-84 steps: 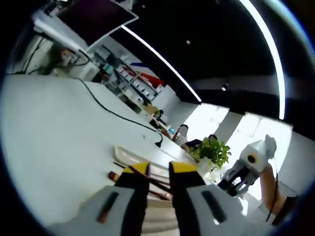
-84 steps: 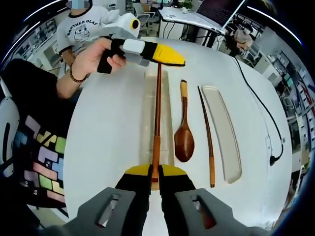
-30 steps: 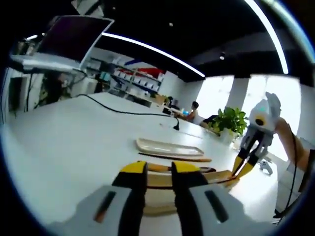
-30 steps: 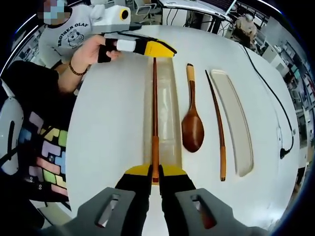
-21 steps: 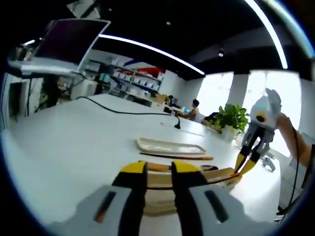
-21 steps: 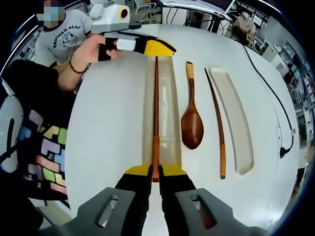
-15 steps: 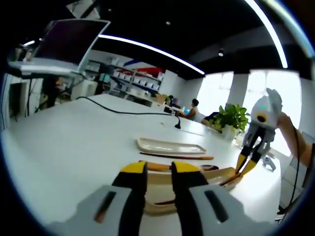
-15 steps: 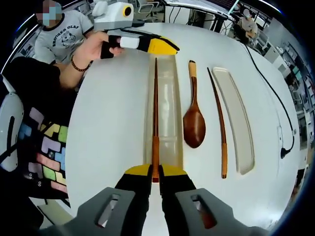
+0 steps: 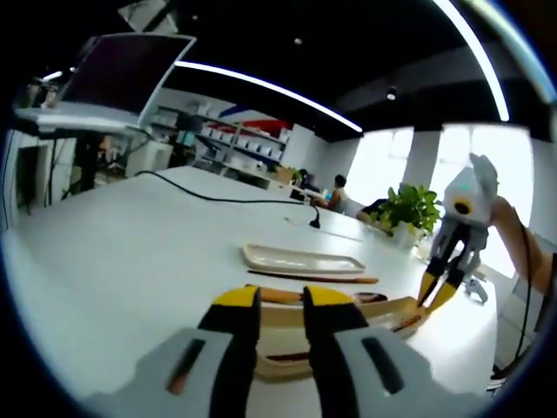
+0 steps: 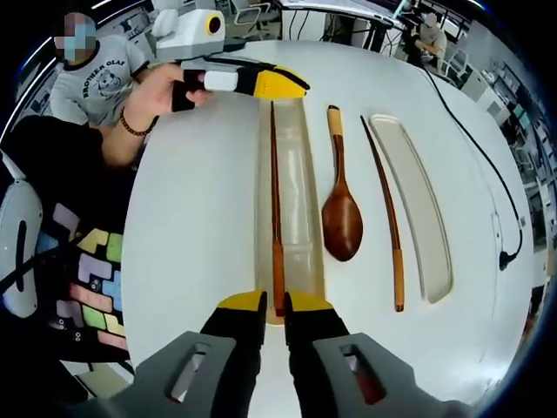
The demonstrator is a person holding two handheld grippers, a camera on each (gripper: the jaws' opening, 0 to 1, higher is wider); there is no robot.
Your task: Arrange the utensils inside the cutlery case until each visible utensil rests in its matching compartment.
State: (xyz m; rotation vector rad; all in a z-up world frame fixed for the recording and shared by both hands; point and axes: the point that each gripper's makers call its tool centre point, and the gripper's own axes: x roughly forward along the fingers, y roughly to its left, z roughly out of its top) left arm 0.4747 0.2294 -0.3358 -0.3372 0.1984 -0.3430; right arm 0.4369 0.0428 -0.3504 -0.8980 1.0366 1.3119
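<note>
Two claws work over a white worktop (image 10: 191,218). In the right gripper view, a long translucent cutlery case (image 10: 306,200) lies lengthwise ahead of the right claw (image 10: 274,306). One chopstick (image 10: 275,200) rests inside the case along its length, its orange end nearest the claw. The right claw's yellow-tipped jaws stand close together with a narrow gap — the chopstick end lies at that gap, but whether the jaws grip it cannot be told.

Right of the case, on the worktop, lie a brown wooden spoon (image 10: 342,222), bowl toward the camera, then a second chopstick (image 10: 383,205), then the case lid (image 10: 418,205), hollow side up. All three lie roughly parallel to the case.

The left claw (image 10: 278,84), held by a person's hand (image 10: 165,91), sits at the far end of the case. In the left gripper view its jaws (image 9: 280,300) stand nearly together just above the near end of the case (image 9: 383,312) — no object shows between them. The right claw (image 9: 438,292) shows at the far end.
</note>
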